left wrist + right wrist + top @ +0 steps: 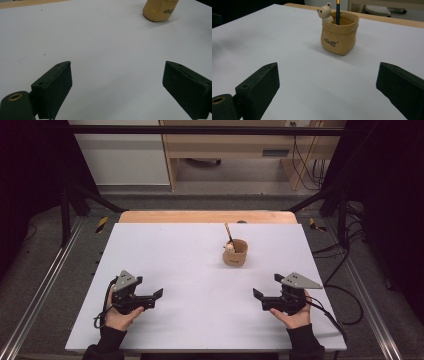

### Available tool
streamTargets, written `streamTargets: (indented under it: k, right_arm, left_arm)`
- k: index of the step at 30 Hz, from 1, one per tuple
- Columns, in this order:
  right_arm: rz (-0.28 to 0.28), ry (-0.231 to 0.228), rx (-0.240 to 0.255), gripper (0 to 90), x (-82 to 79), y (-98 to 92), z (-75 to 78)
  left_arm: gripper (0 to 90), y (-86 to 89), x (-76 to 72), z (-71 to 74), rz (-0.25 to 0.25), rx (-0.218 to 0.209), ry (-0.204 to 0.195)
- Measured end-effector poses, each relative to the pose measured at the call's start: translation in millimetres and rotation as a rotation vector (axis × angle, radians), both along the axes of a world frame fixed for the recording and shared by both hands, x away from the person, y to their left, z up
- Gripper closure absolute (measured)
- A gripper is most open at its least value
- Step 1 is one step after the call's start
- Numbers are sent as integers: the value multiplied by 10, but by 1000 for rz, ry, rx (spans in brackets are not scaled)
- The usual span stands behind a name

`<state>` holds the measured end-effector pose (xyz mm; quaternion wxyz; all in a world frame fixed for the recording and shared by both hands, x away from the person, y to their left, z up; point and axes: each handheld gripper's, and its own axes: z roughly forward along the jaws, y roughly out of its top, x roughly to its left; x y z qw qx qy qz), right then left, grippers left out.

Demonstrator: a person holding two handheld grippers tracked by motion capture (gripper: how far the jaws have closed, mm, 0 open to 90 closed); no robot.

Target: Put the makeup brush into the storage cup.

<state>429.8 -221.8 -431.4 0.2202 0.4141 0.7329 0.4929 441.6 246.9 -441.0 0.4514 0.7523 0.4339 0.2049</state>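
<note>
Two grippers, one holder and one pencil were counted on the white worktop [200, 270]. The left gripper [159, 295] was held low at the near left, the right gripper [256, 296] at the near right, each in one hand, and the two were turned inward toward each other. One tan, sack-shaped holder [235, 253] was seen standing upright toward the far right of the worktop, well apart from both grippers, with one small bear figure [324, 13] set at its rim. One dark pencil [229, 233] was seen standing inside it, its long axis close to upright and, in the high view, leaning slightly up and to the left.

In the left gripper view the fingers [53, 87] were seen spread wide with nothing but bare worktop between them. In the right gripper view the fingers [260, 86] were likewise set wide apart and nothing was held; the holder stood farther off, beyond the gap.

The pencil's lower part was hidden inside the holder, and its top was cut off by the upper edge of the right gripper view. In the left gripper view the holder's upper part was cut off at the top edge. The small dark lettering on the holder's side could not be read.
</note>
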Motion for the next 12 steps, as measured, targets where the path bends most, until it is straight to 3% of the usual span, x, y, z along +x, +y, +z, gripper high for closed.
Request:
streamTargets:
  k: [12]
  right_arm:
    - [-29, -6, -9, 40, -81, -151, -60]
  left_arm:
    - [73, 34, -2, -23, 5, 5, 8]
